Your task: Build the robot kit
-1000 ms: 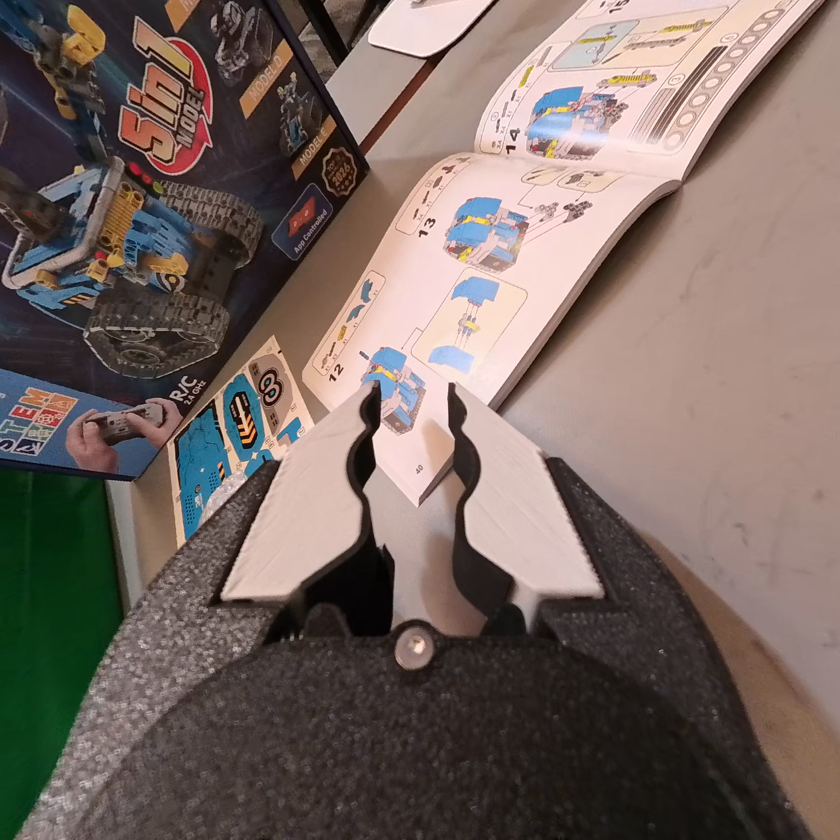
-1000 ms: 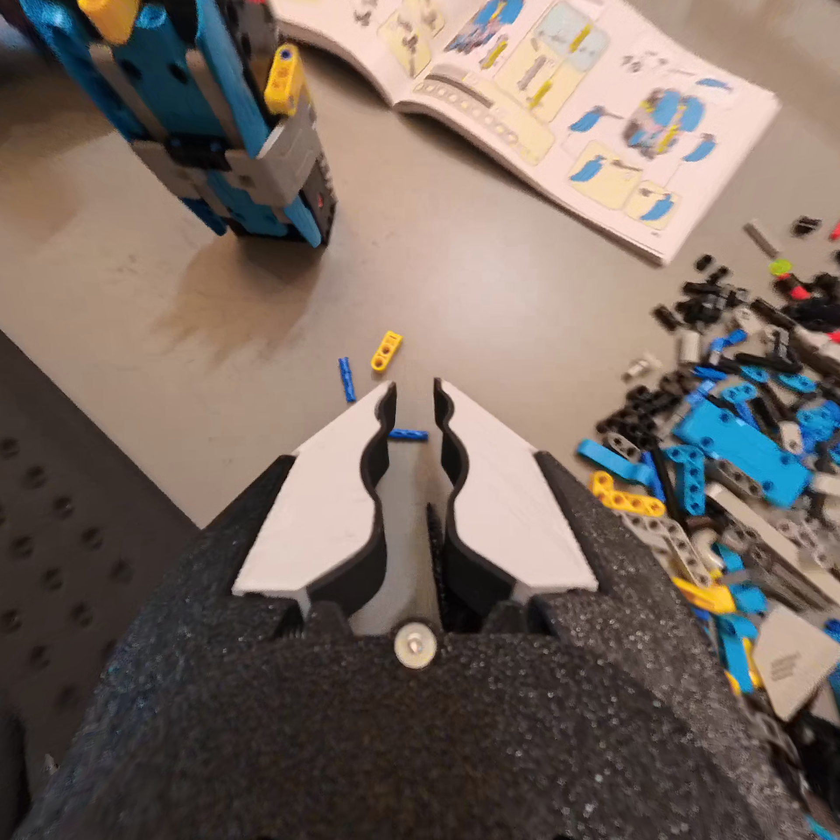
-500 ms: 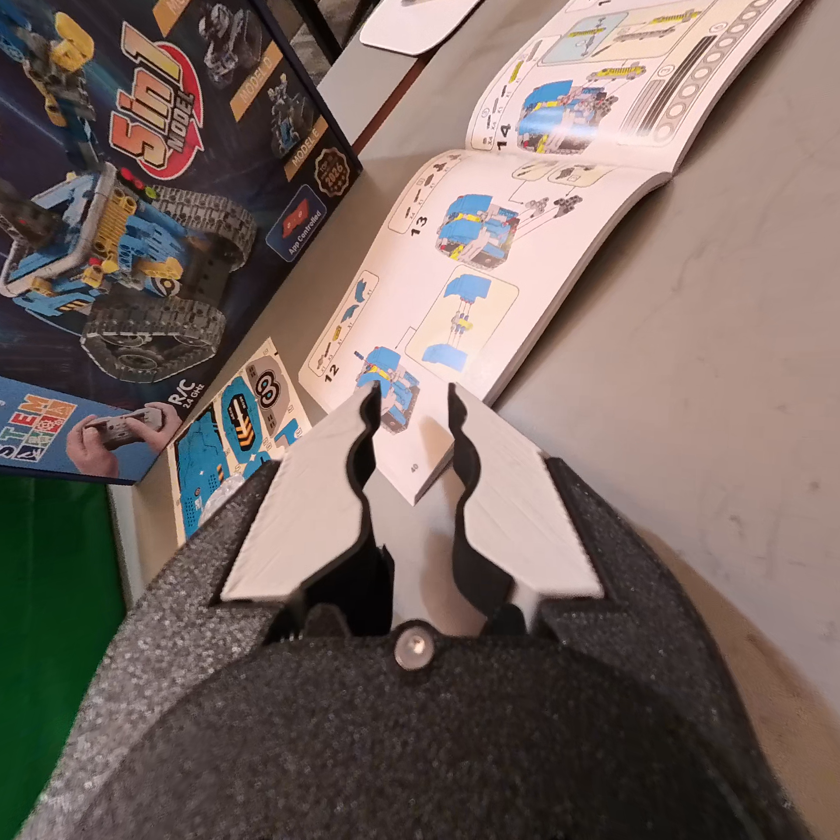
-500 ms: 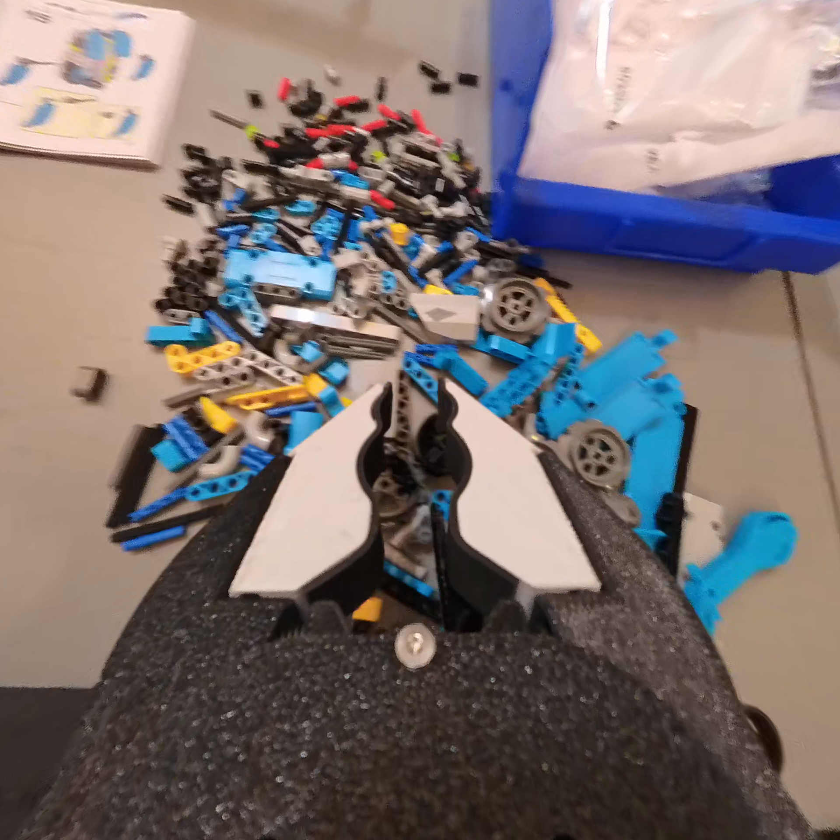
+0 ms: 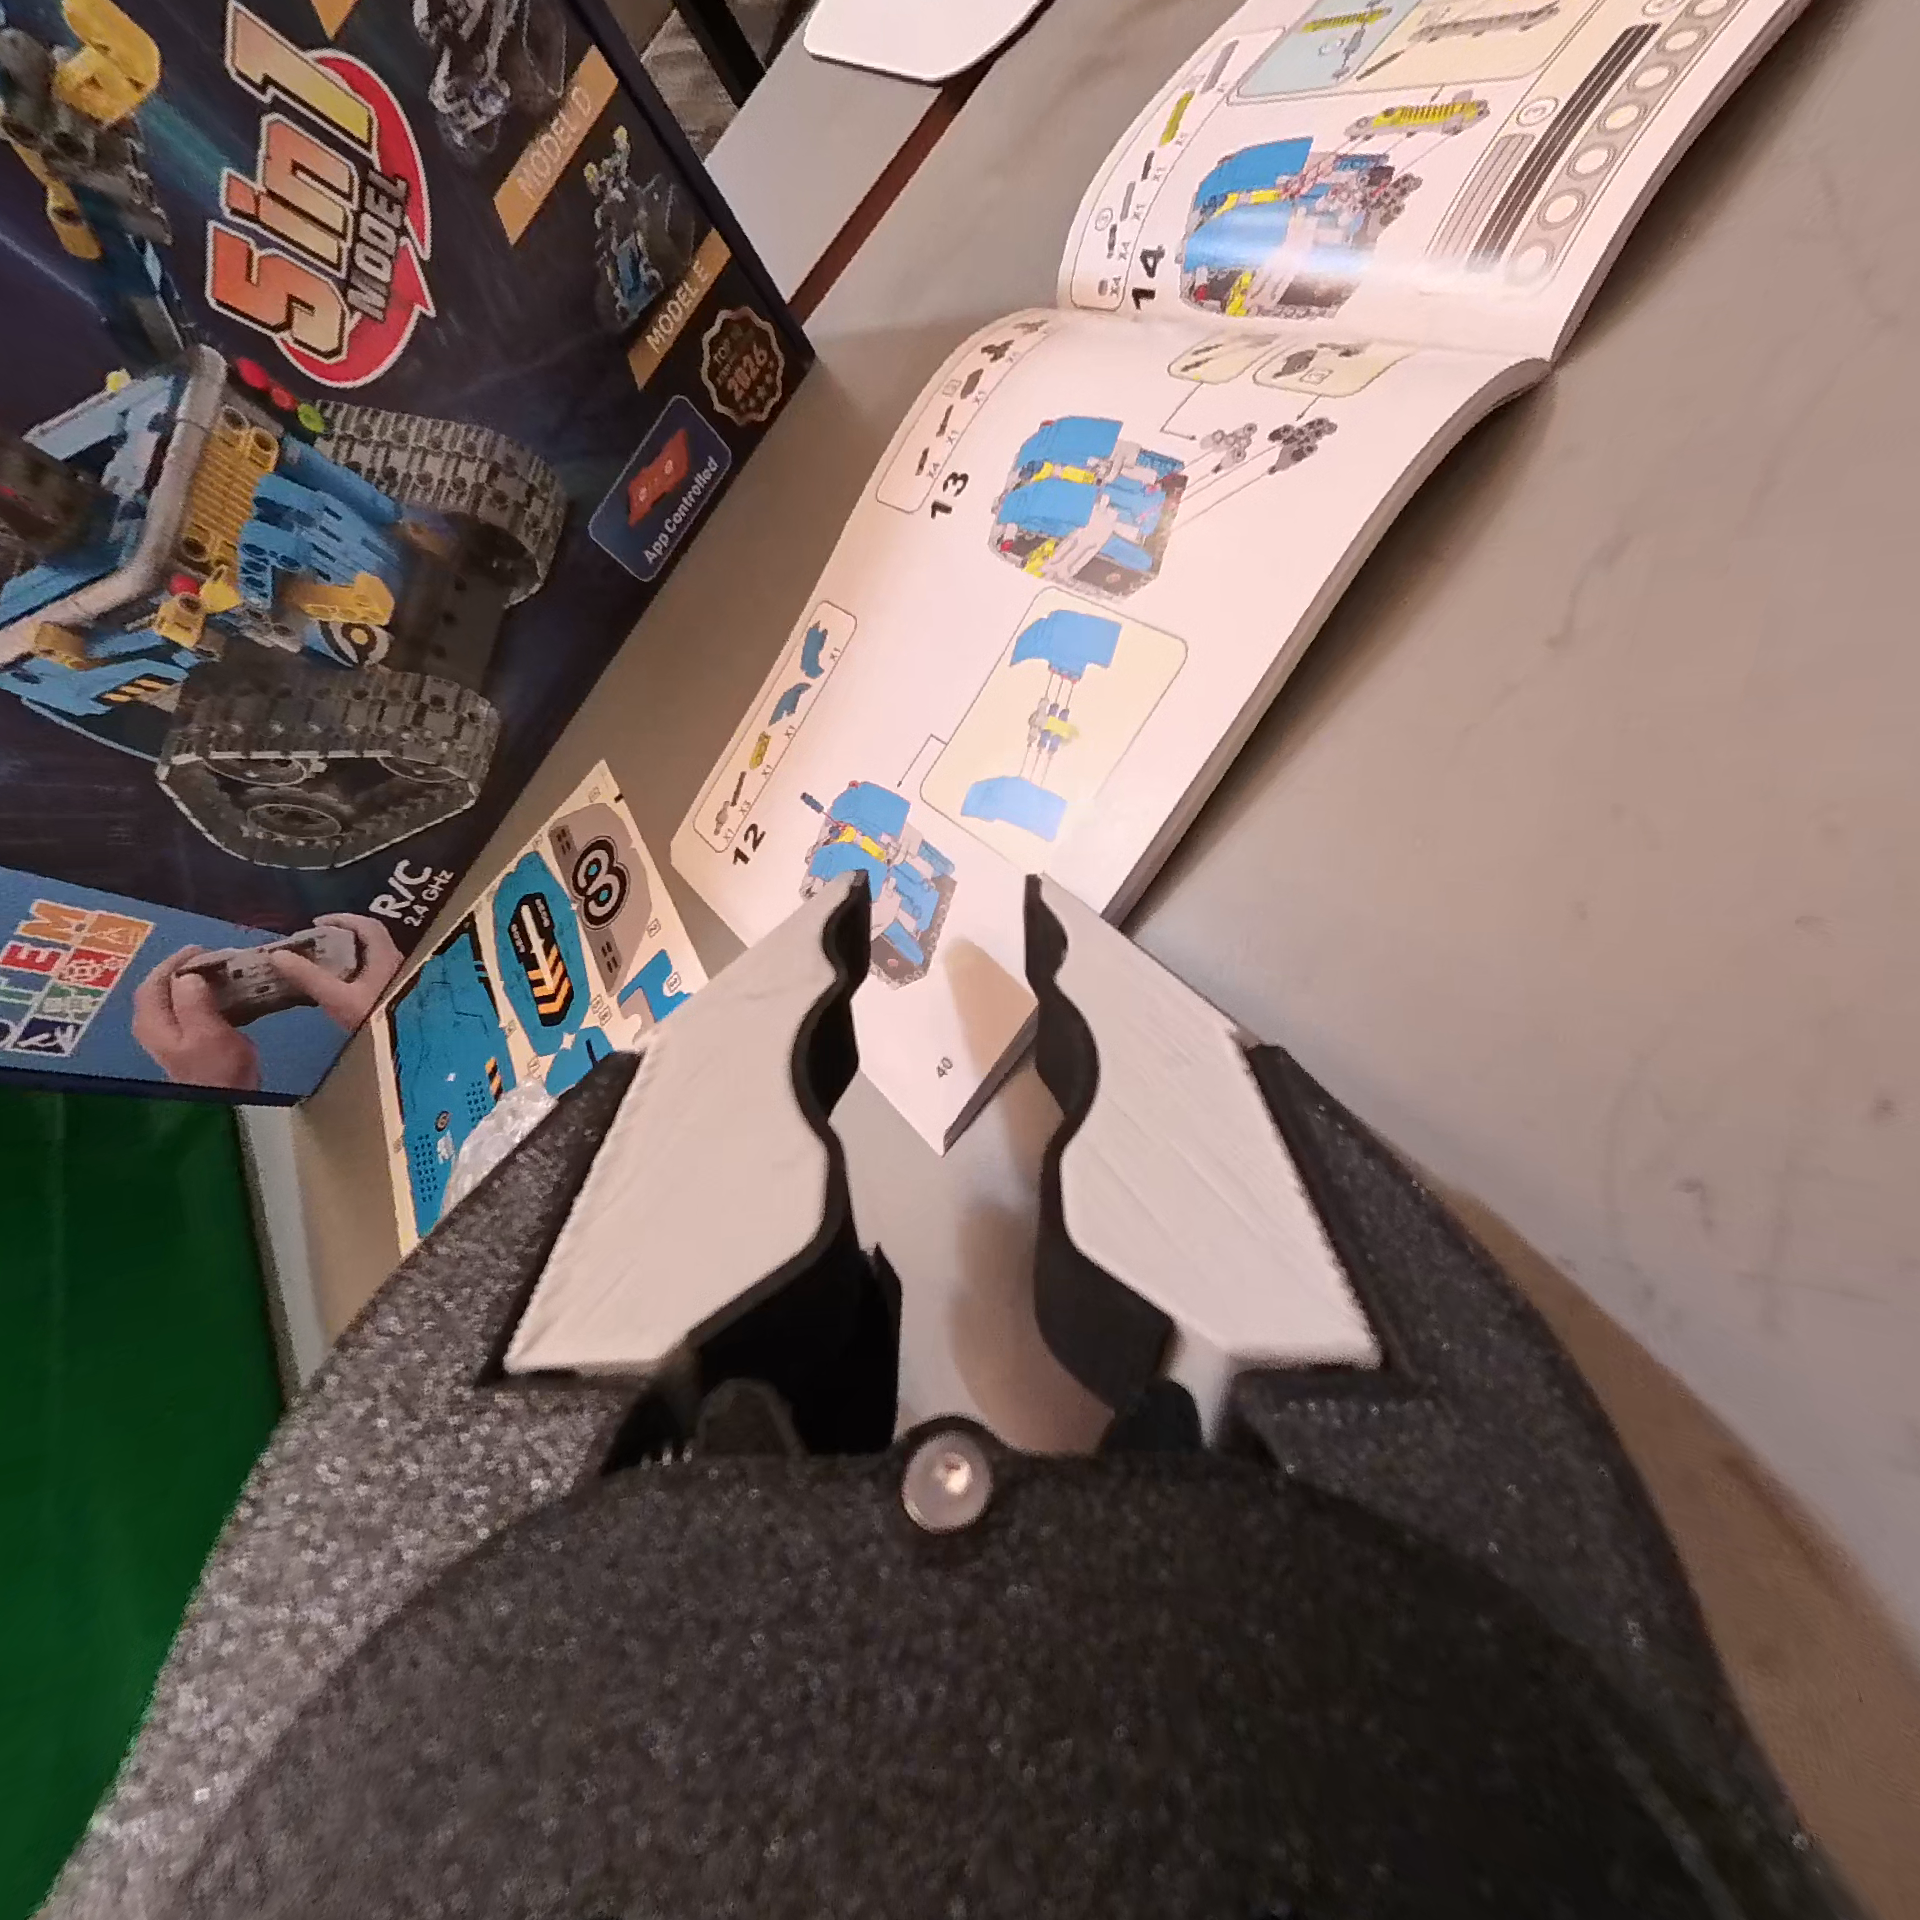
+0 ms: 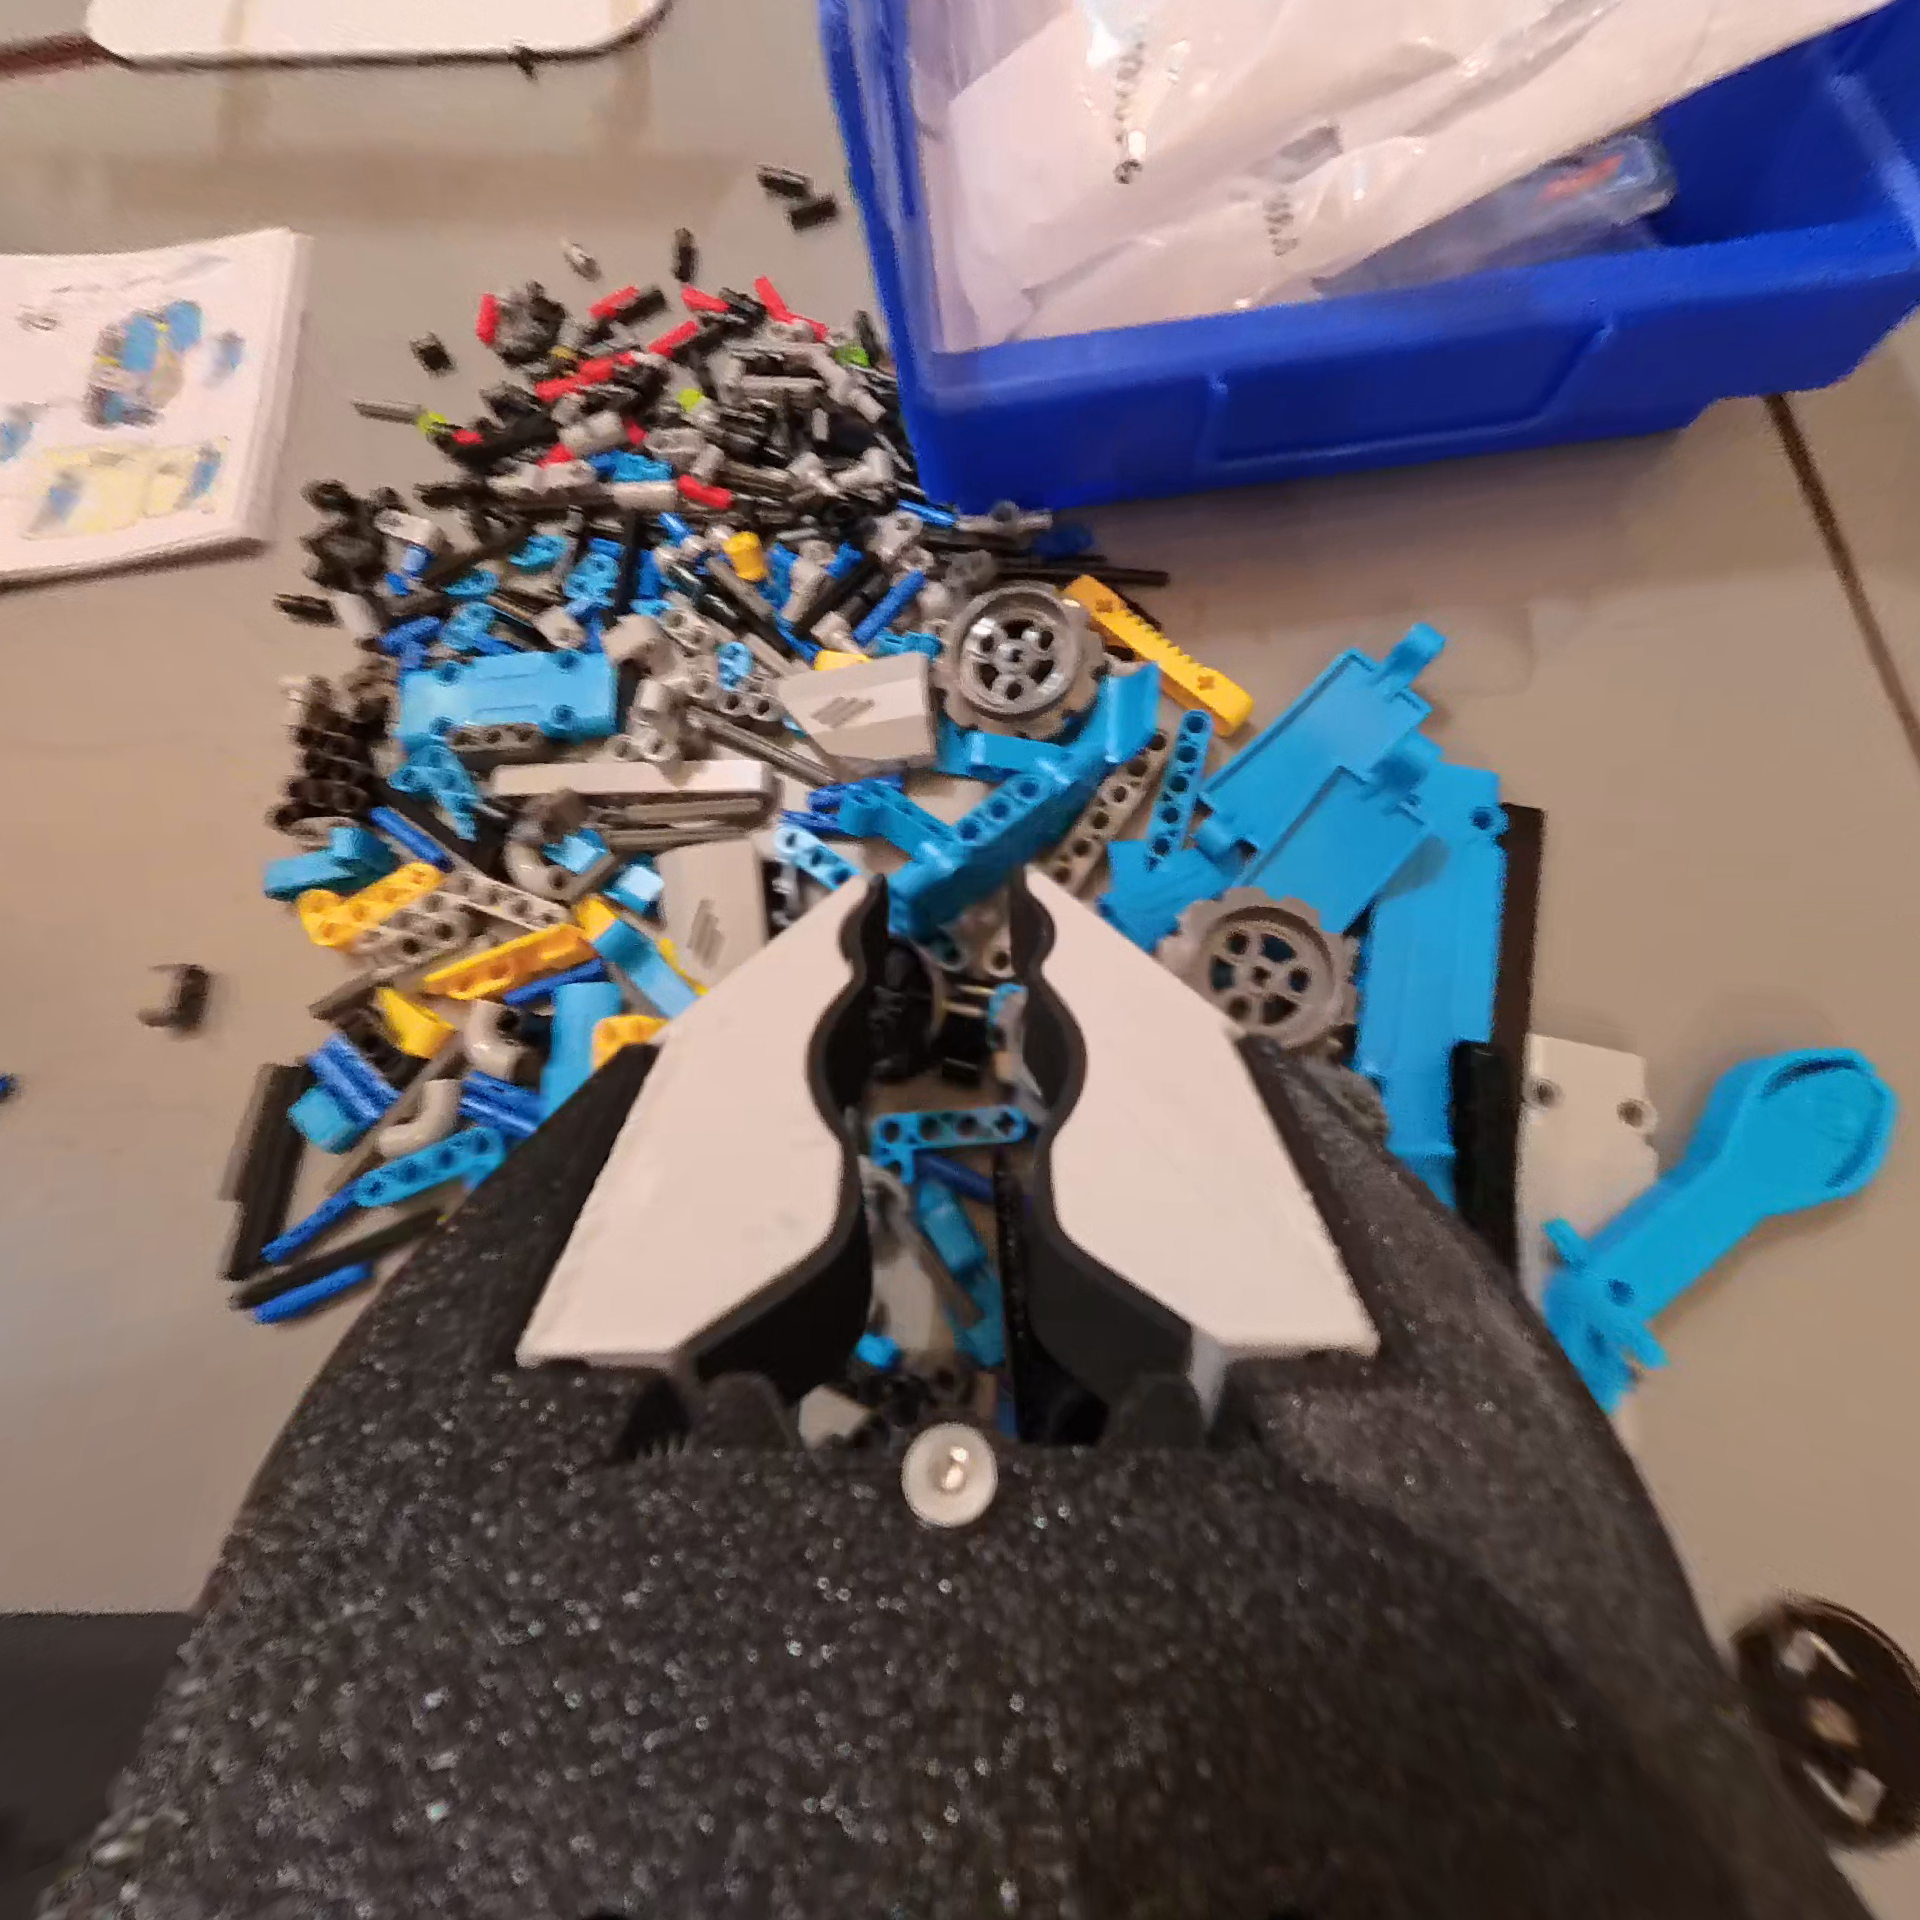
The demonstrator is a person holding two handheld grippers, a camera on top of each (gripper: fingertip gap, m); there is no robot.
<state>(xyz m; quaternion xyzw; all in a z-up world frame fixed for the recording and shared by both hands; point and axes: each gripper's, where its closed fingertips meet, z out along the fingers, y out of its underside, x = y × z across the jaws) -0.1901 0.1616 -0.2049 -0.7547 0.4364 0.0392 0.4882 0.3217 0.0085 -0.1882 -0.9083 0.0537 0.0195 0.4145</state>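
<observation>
My left gripper [image 5: 943,896] is open and empty, its fingertips over the near corner of an open instruction booklet [image 5: 1091,623] lying on the grey table. My right gripper [image 6: 951,894] is open and empty, held above a heap of loose building parts [image 6: 727,727] in blue, black, grey, yellow and red. A long light-blue beam [image 6: 1023,821] lies just beyond its fingertips. A grey toothed wheel [image 6: 1262,971] lies by the right finger and another wheel [image 6: 1018,652] lies farther off.
A toy kit box [image 5: 291,436] stands at the left, with a sticker sheet [image 5: 509,987] below it. A blue bin [image 6: 1351,405] with plastic bags sits behind the heap. The booklet's corner [image 6: 135,405] shows at left. A black wheel [image 6: 1829,1714] lies at lower right. Some 55 cm of space lies between my two pairs of fingers. The grey toothed wheel [image 6: 1262,971] sits 5 cm or so from the ends of my right fingers.
My right gripper has swung right from the assembled blue model and small loose pins to over the parts heap, then moved closer to it. My left gripper has barely moved.
</observation>
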